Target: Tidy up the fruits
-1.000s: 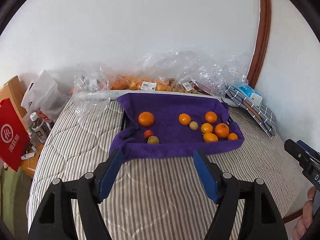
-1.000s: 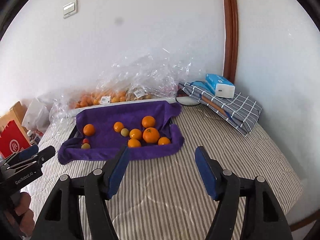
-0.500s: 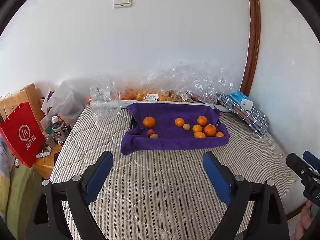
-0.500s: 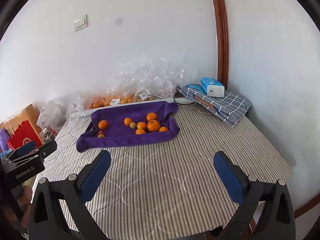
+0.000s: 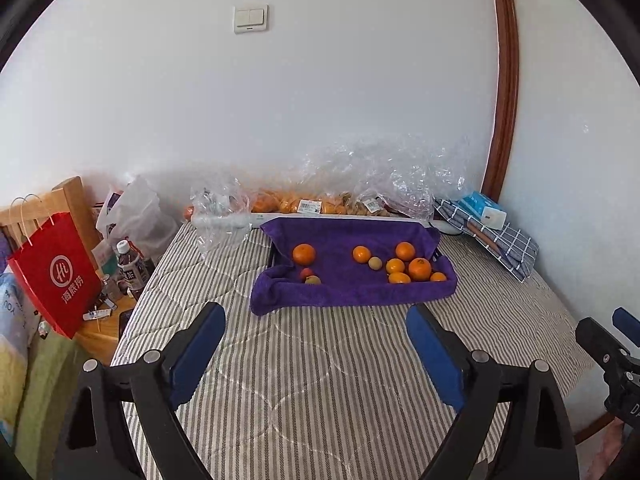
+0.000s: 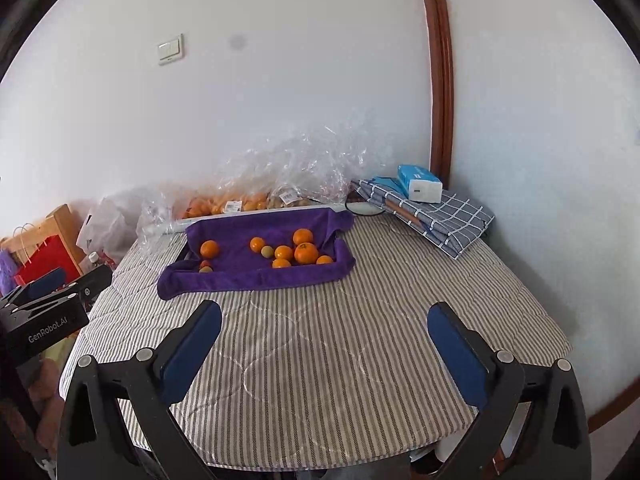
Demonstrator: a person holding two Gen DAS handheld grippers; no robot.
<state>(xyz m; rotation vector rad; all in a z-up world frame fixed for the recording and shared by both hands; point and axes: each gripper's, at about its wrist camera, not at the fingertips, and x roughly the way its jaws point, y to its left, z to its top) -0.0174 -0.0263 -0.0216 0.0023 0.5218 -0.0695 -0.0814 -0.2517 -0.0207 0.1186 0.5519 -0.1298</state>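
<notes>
A tray lined with a purple towel sits at the far side of a striped table. It holds several oranges: one alone at the left, a cluster at the right. A small red fruit and a greenish one lie at the front left. My left gripper is open and empty, well short of the tray. My right gripper is open and empty, also near the table's front.
Clear plastic bags of fruit lie behind the tray along the wall. A folded checked cloth with a blue tissue pack is at the back right. A red paper bag and bottles stand on a low wooden stand left of the table.
Both grippers have pulled back and risen from the tray, so the tray looks smaller and farther. Both stayed open. The fruits have not moved.
</notes>
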